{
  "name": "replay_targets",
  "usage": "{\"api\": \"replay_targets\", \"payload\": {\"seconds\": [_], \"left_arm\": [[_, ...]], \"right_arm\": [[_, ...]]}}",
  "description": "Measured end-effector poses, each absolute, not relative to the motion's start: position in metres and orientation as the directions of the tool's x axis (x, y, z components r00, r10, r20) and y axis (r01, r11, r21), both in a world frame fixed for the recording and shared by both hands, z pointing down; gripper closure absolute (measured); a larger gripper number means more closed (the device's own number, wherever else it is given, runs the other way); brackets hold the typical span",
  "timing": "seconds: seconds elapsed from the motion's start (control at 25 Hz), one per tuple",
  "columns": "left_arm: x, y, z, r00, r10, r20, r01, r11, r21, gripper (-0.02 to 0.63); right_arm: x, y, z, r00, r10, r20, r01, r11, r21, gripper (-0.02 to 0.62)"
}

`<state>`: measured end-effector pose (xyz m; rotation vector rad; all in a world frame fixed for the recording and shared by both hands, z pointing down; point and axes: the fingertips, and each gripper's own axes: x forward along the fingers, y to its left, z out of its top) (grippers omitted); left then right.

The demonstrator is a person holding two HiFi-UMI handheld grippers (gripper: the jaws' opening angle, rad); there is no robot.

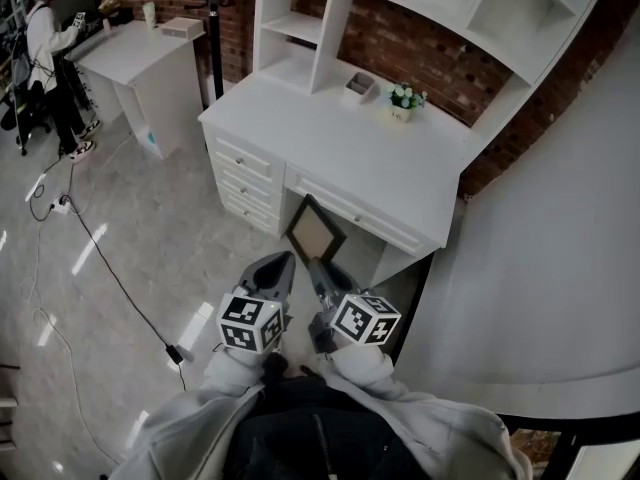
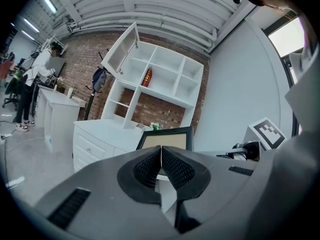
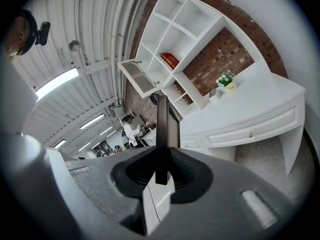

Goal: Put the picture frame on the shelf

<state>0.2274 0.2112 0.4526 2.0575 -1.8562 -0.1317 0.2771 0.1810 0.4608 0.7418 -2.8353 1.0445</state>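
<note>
A dark picture frame (image 1: pixel 316 232) with a tan middle hangs in front of the white desk (image 1: pixel 330 143), with my right gripper (image 1: pixel 322 271) shut on its lower edge. In the right gripper view the frame (image 3: pixel 162 126) stands edge-on between the pads. My left gripper (image 1: pixel 282 264) is beside it, shut on nothing, with its jaws (image 2: pixel 161 154) closed just below the frame (image 2: pixel 166 139). The white shelf unit (image 1: pixel 300 28) rises behind the desk, with open compartments (image 2: pixel 165 79) and one glass door (image 3: pixel 142 79) swung open.
A small potted plant (image 1: pixel 404 99) and a little tray (image 1: pixel 359 85) sit on the desk. A red box (image 3: pixel 170 60) lies in an upper compartment. A white wall (image 1: pixel 560 268) is at my right. A person (image 1: pixel 45 58) stands by another white table (image 1: pixel 140 58). A cable (image 1: pixel 110 268) crosses the floor.
</note>
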Motion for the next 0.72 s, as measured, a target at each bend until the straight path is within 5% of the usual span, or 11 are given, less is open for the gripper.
{"api": "replay_targets", "payload": {"seconds": [0.72], "left_arm": [[0.141,0.172,0.472,0.115,-0.977,0.179,-0.934,-0.045,0.353,0.601]], "right_arm": [[0.189,0.148,0.479,-0.906,-0.388,0.172,-0.396,0.627,-0.671,0.529]]}}
